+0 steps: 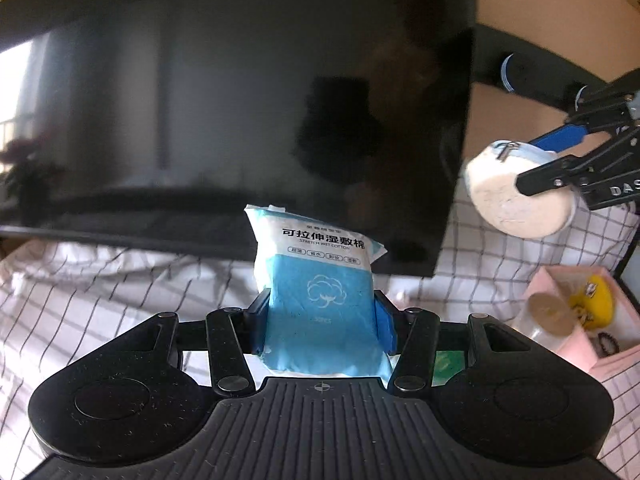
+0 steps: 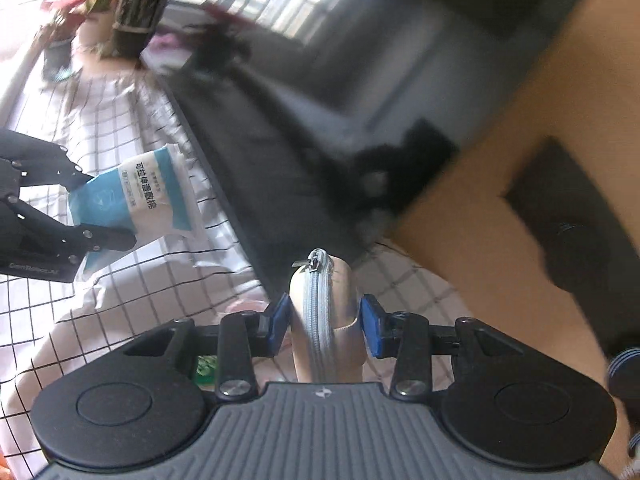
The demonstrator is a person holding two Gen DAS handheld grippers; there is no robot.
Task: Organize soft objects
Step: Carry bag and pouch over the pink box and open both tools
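Observation:
My left gripper [image 1: 322, 320] is shut on a blue and white pack of wet cotton pads [image 1: 320, 276] and holds it upright above the checked cloth. The same pack [image 2: 136, 200] shows in the right wrist view at the left, between the left gripper's fingers [image 2: 104, 236]. My right gripper [image 2: 324, 324] is shut on a round beige zip pouch [image 2: 324, 308], zipper facing the camera. In the left wrist view that pouch [image 1: 516, 196] hangs at the right in the right gripper [image 1: 552, 160], in the air.
A large dark TV screen [image 1: 240, 100] stands behind on the white checked cloth [image 1: 100, 300]. A pink box [image 1: 580, 320] with a yellow item and small things sits at the right. Potted plants [image 2: 100, 12] stand at the far left.

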